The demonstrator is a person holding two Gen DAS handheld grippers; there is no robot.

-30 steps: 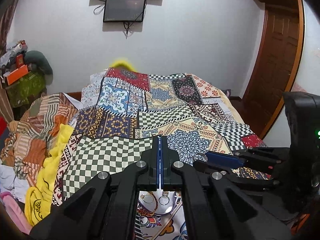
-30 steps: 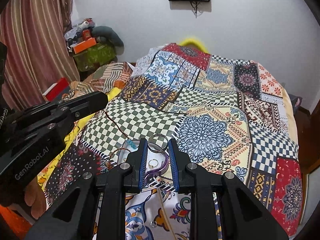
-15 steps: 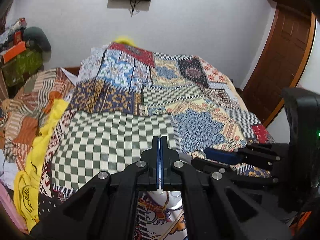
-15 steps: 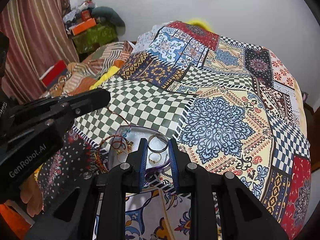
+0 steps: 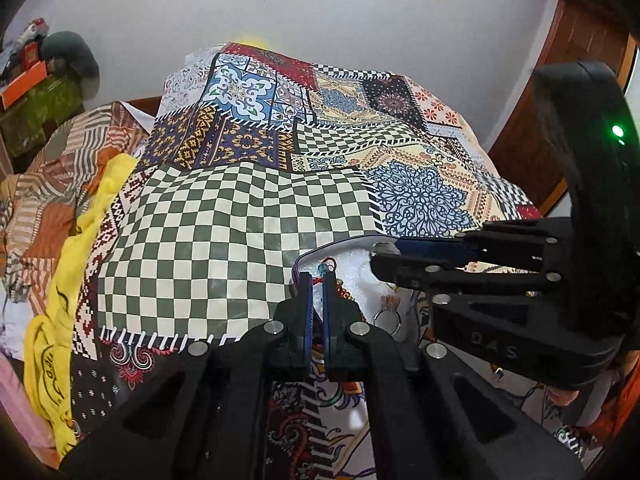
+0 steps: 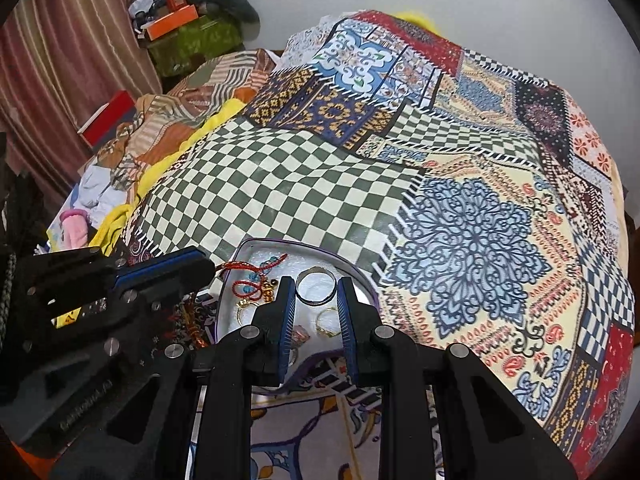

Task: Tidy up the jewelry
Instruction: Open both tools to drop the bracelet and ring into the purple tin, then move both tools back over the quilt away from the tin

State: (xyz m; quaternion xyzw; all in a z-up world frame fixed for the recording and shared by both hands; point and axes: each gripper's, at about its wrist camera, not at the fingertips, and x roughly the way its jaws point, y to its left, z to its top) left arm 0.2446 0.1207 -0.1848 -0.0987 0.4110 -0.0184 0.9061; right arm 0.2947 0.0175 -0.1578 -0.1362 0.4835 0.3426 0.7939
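Observation:
A white purple-rimmed jewelry tray (image 6: 256,248) lies on the patchwork bed cover, also in the left wrist view (image 5: 352,242). It holds a red beaded cord (image 6: 244,268), gold rings (image 6: 326,322) and small charms. My right gripper (image 6: 317,286) is shut on a silver bangle (image 6: 316,289), held upright over the tray. My left gripper (image 5: 317,280) hovers at the tray's left edge, its jaws a narrow gap apart with nothing between them. It also shows at left in the right wrist view (image 6: 200,266). A ring (image 5: 386,320) lies in the tray near it.
The checkered and patterned bed cover (image 6: 304,184) stretches ahead. Yellow cloth (image 5: 68,280) and piled clothes lie at the left edge. A green box and orange box (image 6: 176,24) stand by the curtain. A wooden door (image 5: 580,60) is at right.
Both grippers moved forward and lower over the tray. The left jaws, fully shut before, have parted slightly. The right gripper has kept the bangle throughout.

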